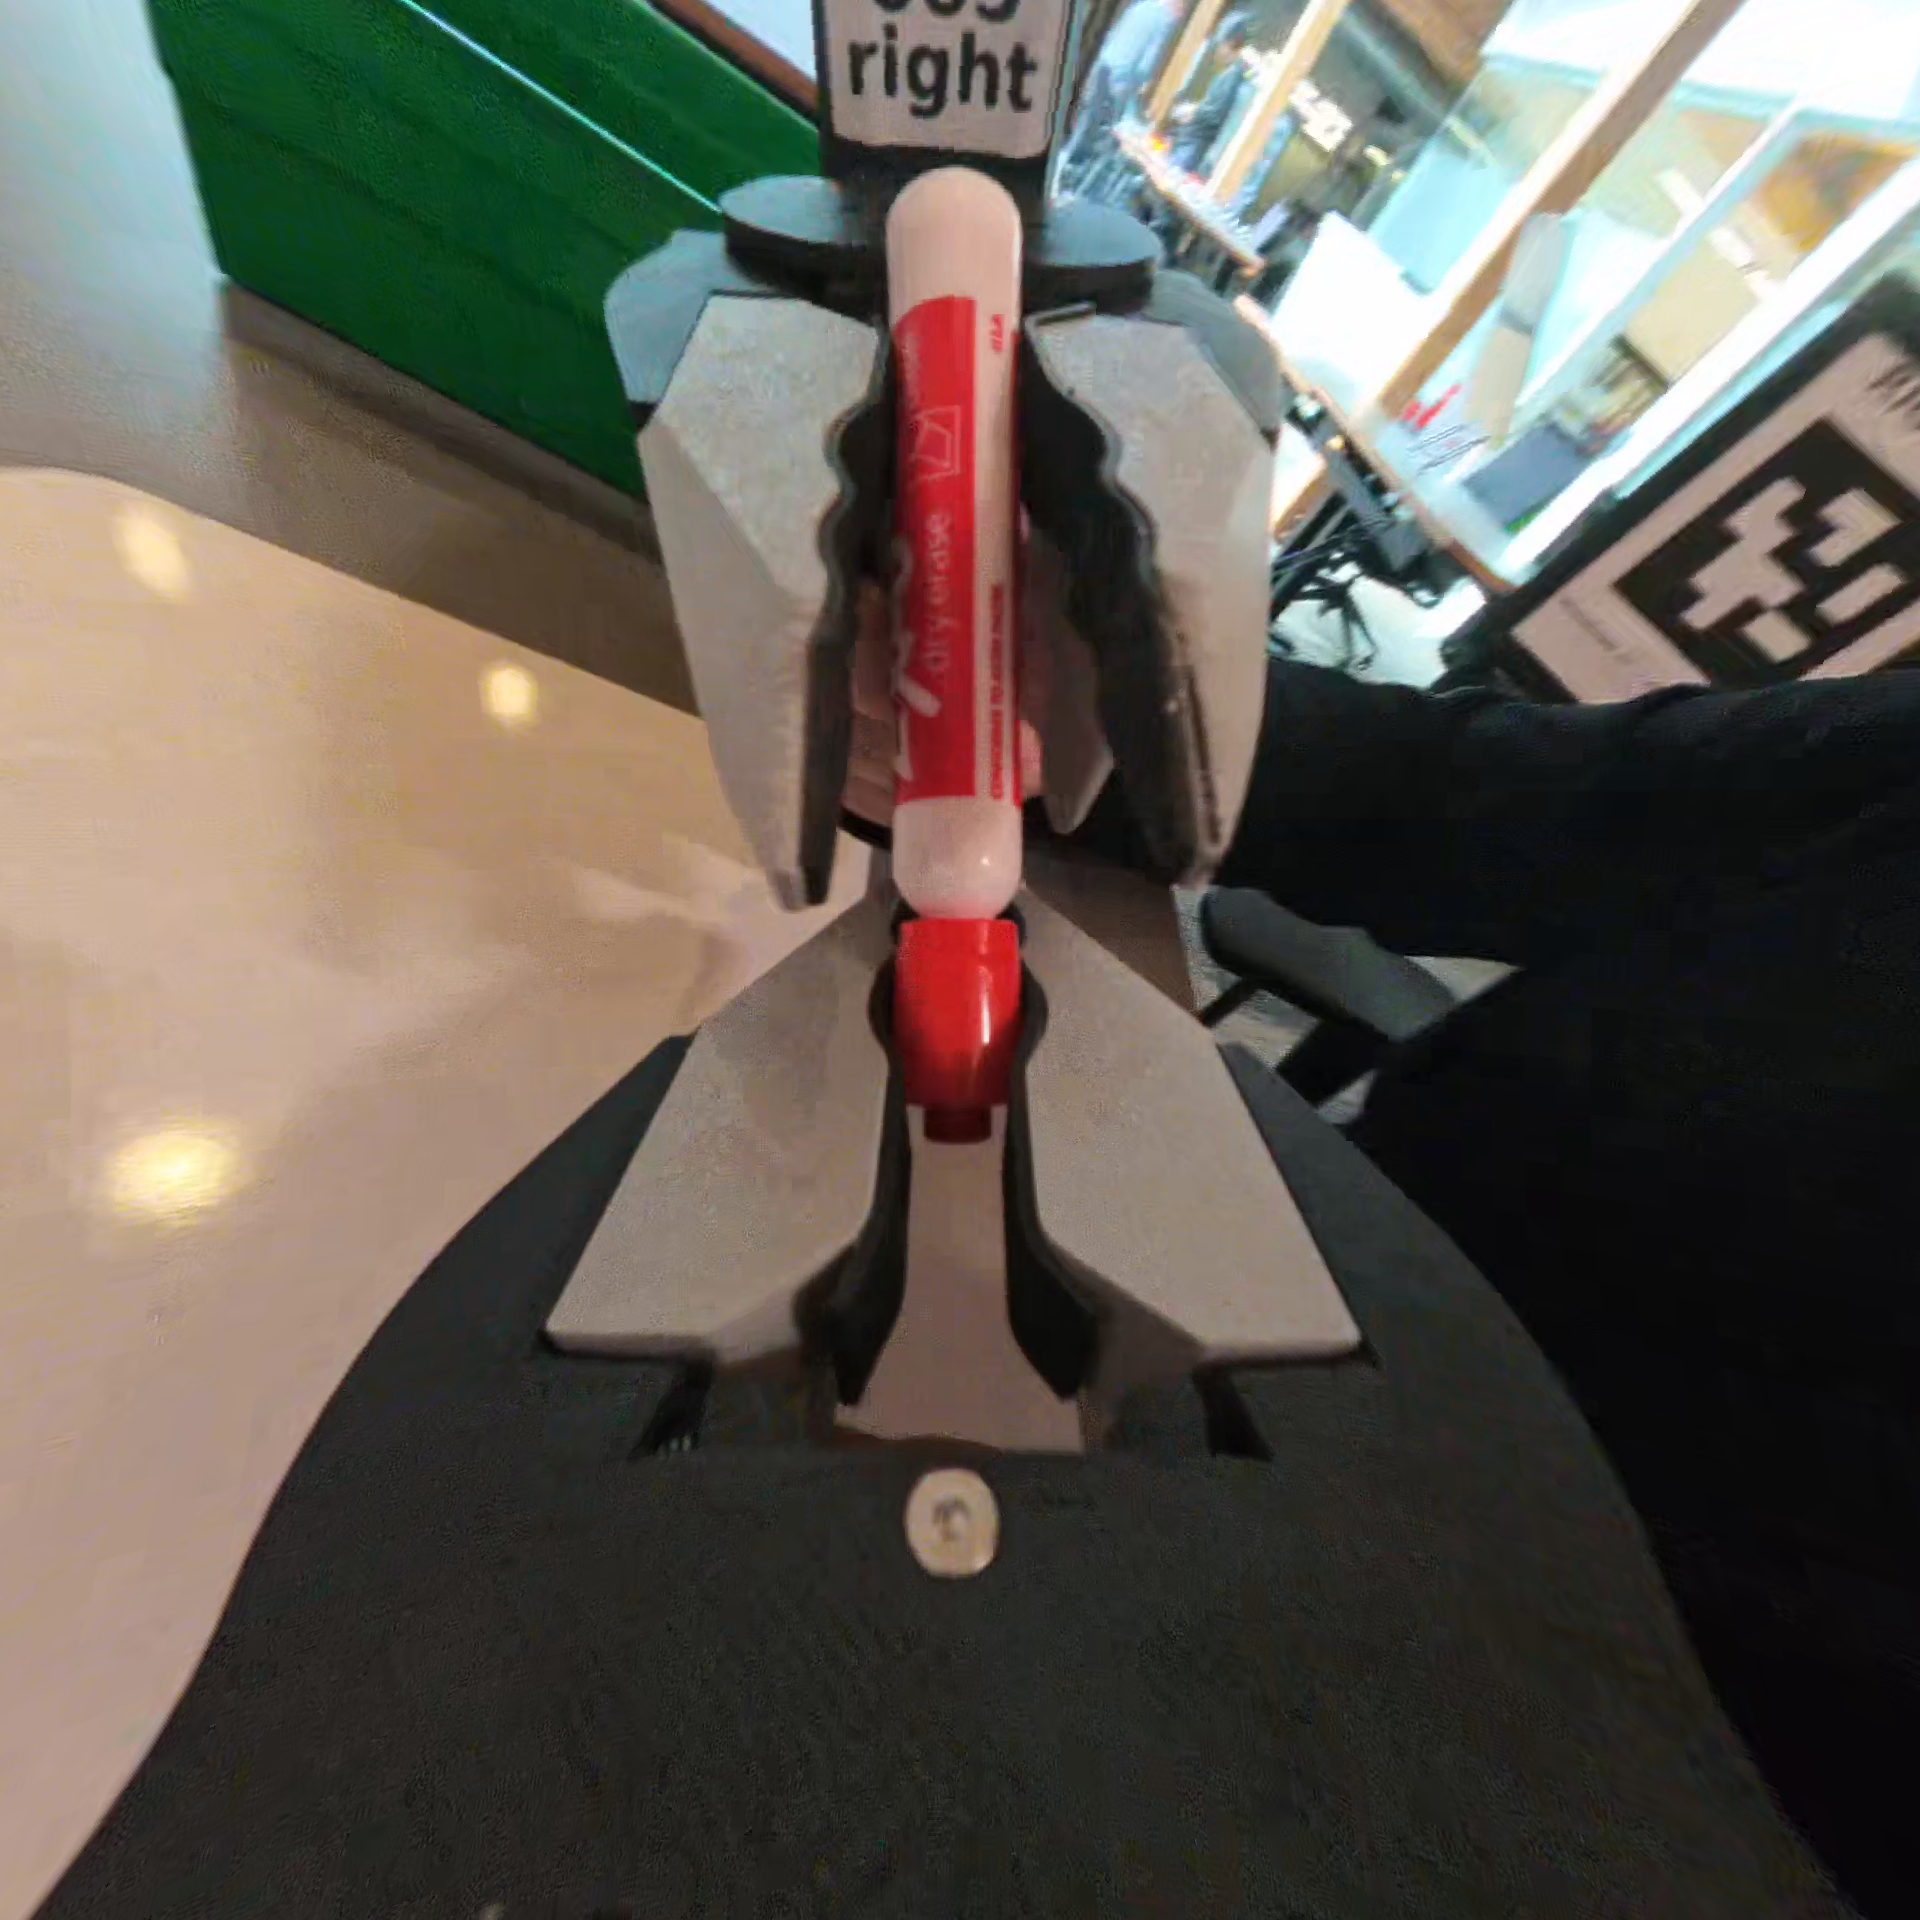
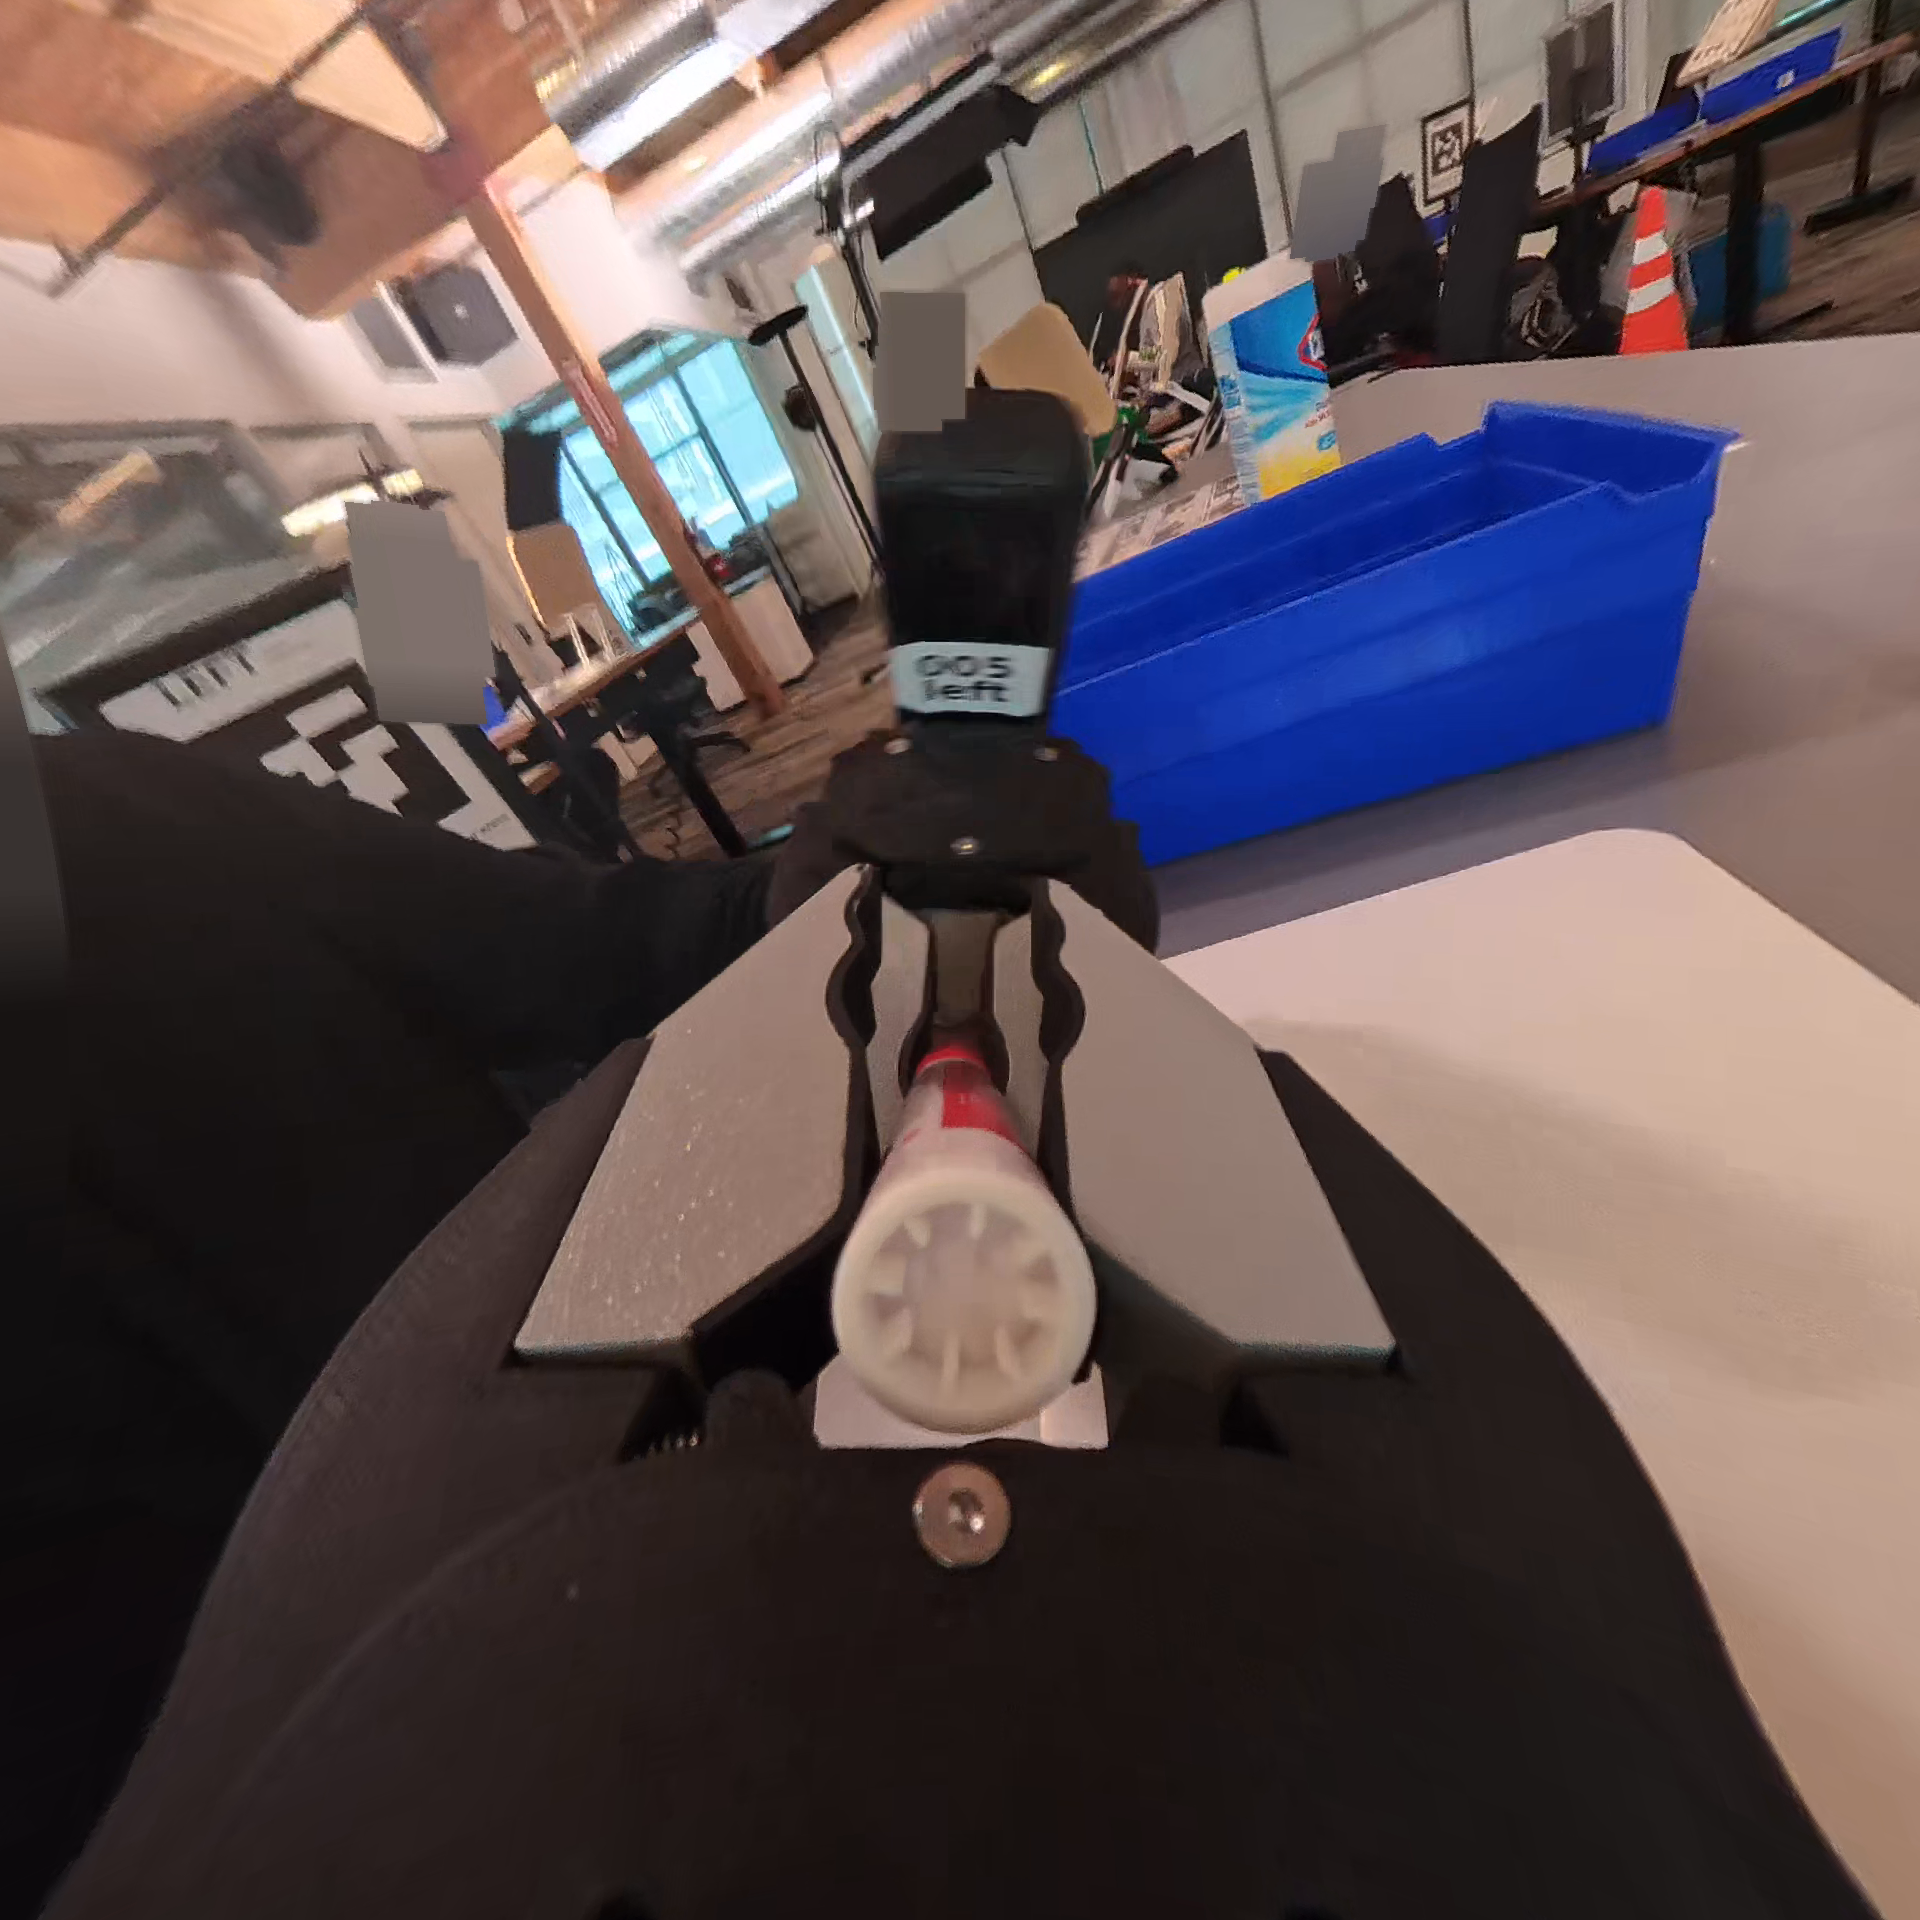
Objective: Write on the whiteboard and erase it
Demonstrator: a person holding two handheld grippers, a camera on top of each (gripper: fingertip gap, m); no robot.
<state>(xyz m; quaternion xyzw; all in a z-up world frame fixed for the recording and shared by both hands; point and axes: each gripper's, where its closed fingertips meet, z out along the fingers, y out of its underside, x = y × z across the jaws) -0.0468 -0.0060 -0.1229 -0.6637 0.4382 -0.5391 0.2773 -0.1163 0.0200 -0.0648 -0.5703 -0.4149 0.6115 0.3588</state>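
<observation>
A red-and-white dry-erase marker (image 1: 951, 540) is held in the air between my two grippers, which face each other. My left gripper (image 1: 954, 935) is shut on the marker's red cap (image 1: 951, 1023). My right gripper (image 2: 956, 935) is shut on the marker's barrel (image 2: 961, 1288), whose white rear end points at the right wrist camera. In the left wrist view the right gripper (image 1: 987, 862) grips the barrel just beyond the cap. The cap sits at the barrel's end; I cannot tell whether it is seated or loose. The whiteboard (image 1: 260, 831) lies flat below and also shows in the right wrist view (image 2: 1558, 1195).
A green bin (image 1: 468, 208) stands beyond the whiteboard on the grey table. A blue bin (image 2: 1403, 644) and a wipes canister (image 2: 1273, 384) stand on the table (image 2: 1766, 790). A person's black sleeve (image 1: 1558, 810) reaches in behind the grippers. Across from one pair of fingers to the other is roughly 9 cm.
</observation>
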